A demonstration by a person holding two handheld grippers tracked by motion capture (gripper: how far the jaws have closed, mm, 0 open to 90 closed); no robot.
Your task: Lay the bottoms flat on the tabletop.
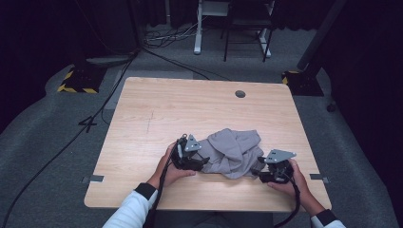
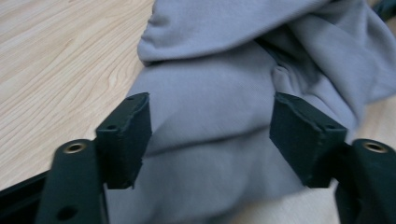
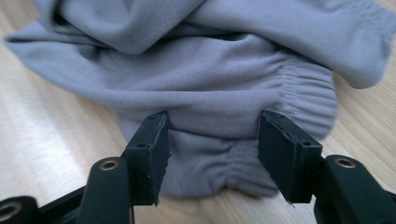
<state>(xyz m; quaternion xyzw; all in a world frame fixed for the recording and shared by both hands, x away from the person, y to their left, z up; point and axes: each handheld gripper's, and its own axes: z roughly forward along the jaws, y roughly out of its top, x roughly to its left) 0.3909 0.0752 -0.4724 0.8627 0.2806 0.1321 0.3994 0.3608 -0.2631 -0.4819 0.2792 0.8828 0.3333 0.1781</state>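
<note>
Left gripper [image 2: 212,135]: jaws spread wide, nothing pinched. Grey cloth [image 2: 219,140] lies directly ahead of it and runs in between the two pads; in the left gripper view the fabric bulges up in the gap, a thick fold crossing above. Whether the pads touch the cloth cannot be told. Bare wood of the counter [image 2: 56,70] shows off to the left side of this gripper.

Right gripper [image 3: 212,156]: jaws also standing apart, holding nothing. A gathered, elastic-looking hem of the cloth [image 3: 243,158] sits between and just ahead of the pads, more loose folds piled beyond it. Pale counter [image 3: 51,140] visible to either side.

From the high view: left gripper [image 1: 199,161] and right gripper [image 1: 260,171] face each other with the crumpled cloth [image 1: 233,149] between them, each at one edge of the heap. A hand [image 1: 171,166] wraps the left gripper, another hand [image 1: 292,180] the right; white sleeves with dark cuffs behind. Heap lies on the near half of the counter [image 1: 157,114], towards the right.
</note>
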